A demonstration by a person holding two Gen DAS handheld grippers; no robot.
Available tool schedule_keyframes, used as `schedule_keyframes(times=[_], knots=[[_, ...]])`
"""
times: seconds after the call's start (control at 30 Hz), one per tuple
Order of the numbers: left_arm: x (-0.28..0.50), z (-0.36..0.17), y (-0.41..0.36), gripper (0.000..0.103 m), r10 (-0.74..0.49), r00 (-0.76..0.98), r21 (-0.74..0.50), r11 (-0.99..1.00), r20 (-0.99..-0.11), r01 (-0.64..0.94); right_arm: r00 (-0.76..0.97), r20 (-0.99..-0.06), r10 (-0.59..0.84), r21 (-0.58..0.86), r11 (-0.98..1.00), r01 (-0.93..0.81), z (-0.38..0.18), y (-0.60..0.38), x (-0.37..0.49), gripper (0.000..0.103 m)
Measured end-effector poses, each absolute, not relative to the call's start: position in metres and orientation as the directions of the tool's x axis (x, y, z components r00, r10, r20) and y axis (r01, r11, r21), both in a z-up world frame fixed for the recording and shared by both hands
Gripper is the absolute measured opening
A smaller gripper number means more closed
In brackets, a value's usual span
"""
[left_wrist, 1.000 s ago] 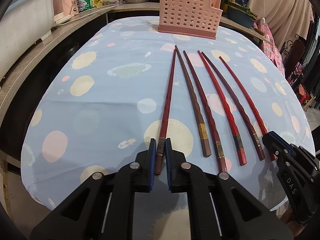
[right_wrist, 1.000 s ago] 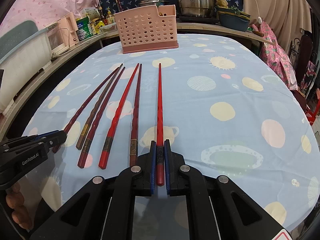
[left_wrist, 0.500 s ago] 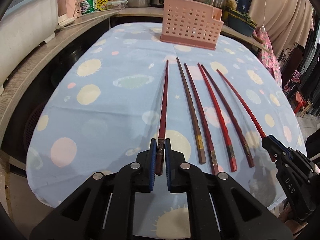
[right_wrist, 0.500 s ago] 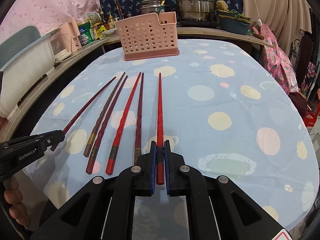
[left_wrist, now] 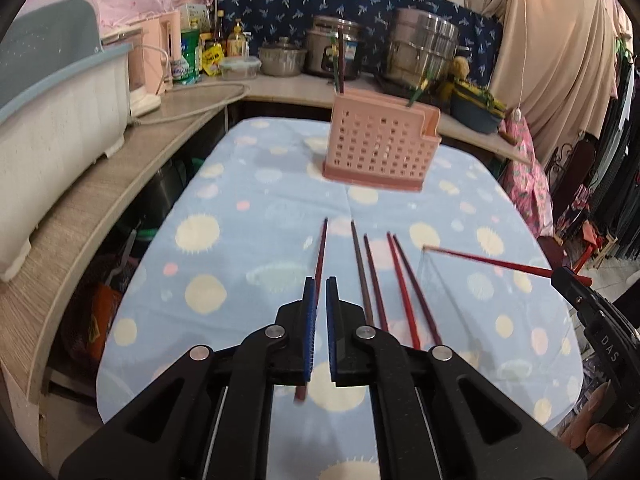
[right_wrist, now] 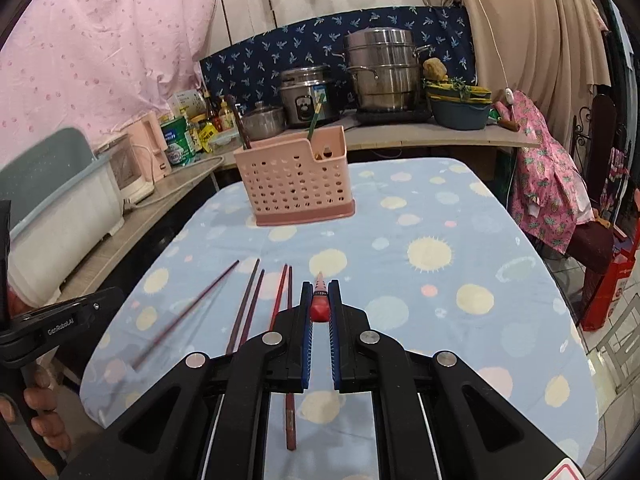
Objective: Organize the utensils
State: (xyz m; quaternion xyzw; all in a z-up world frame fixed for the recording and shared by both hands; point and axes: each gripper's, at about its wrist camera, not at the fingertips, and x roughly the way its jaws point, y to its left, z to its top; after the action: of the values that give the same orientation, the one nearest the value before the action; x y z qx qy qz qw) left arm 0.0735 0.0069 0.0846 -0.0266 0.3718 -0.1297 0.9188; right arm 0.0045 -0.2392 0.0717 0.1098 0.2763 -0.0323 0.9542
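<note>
Soft, even indoor light fills both views, bright enough to read colours, with only faint shadows on the worktop [left_wrist: 248, 200]. Fisheye distortion bends the worktop's edges, and dark vignetting rounds every corner. The steel pots [right_wrist: 380, 72] show mild glare. Motion blur smears the lifted dark red chopstick [right_wrist: 188, 312] (also the pink basket [left_wrist: 380, 148] in the left view).
</note>
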Motion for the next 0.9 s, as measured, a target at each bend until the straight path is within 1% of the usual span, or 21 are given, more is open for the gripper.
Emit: schedule_keyframes(times=[0.13, 0.27, 0.33, 0.4, 0.53, 0.57, 0.7, 0.8, 0.9], knots=[[0.087, 0.106, 0.009, 0.004, -0.259, 0.721, -0.15, 0.965, -0.642, 0.213, 0.866, -0.5, -0.012, 0.194, 0.973, 0.125, 0.091, -0.247, 0.015, 0.007], [0.093, 0.107, 0.013, 0.005, -0.273, 0.716, -0.171, 0.962, -0.643, 0.214, 0.879, -0.477, -0.021, 0.197, 0.972, 0.13, 0.101, -0.251, 0.017, 0.007], [0.09, 0.096, 0.014, 0.013, -0.281, 0.7, -0.172, 0.959, -0.657, 0.223, 0.879, -0.476, -0.02, 0.198, 0.972, 0.13, 0.101, -0.25, 0.015, 0.007], [0.085, 0.077, 0.012, 0.039, -0.291, 0.667, -0.178, 0.956, -0.686, 0.233, 0.877, -0.481, -0.018, 0.2, 0.971, 0.129, 0.1, -0.249, 0.015, 0.007], [0.071, 0.034, 0.005, 0.054, -0.278, 0.609, -0.159, 0.957, -0.743, 0.243, 0.873, -0.487, -0.019, 0.194, 0.973, 0.129, 0.096, -0.244, 0.009, 0.007], [0.07, 0.024, 0.005, 0.06, -0.273, 0.594, -0.159, 0.958, -0.757, 0.238, 0.872, -0.488, -0.019, 0.192, 0.973, 0.129, 0.095, -0.242, 0.008, 0.007], [0.067, -0.009, 0.0, 0.061, -0.257, 0.536, -0.153, 0.961, -0.804, 0.231, 0.871, -0.491, -0.016, 0.197, 0.972, 0.129, 0.093, -0.239, 0.004, 0.007], [0.066, -0.021, -0.002, 0.06, -0.235, 0.531, -0.131, 0.965, -0.814, 0.226, 0.868, -0.496, -0.014, 0.2, 0.971, 0.129, 0.09, -0.238, 0.002, 0.007], [0.068, -0.028, -0.002, 0.056, -0.228, 0.52, -0.13, 0.967, -0.823, 0.218, 0.864, -0.503, -0.01, 0.202, 0.971, 0.129, 0.087, -0.237, 0.0, 0.007]])
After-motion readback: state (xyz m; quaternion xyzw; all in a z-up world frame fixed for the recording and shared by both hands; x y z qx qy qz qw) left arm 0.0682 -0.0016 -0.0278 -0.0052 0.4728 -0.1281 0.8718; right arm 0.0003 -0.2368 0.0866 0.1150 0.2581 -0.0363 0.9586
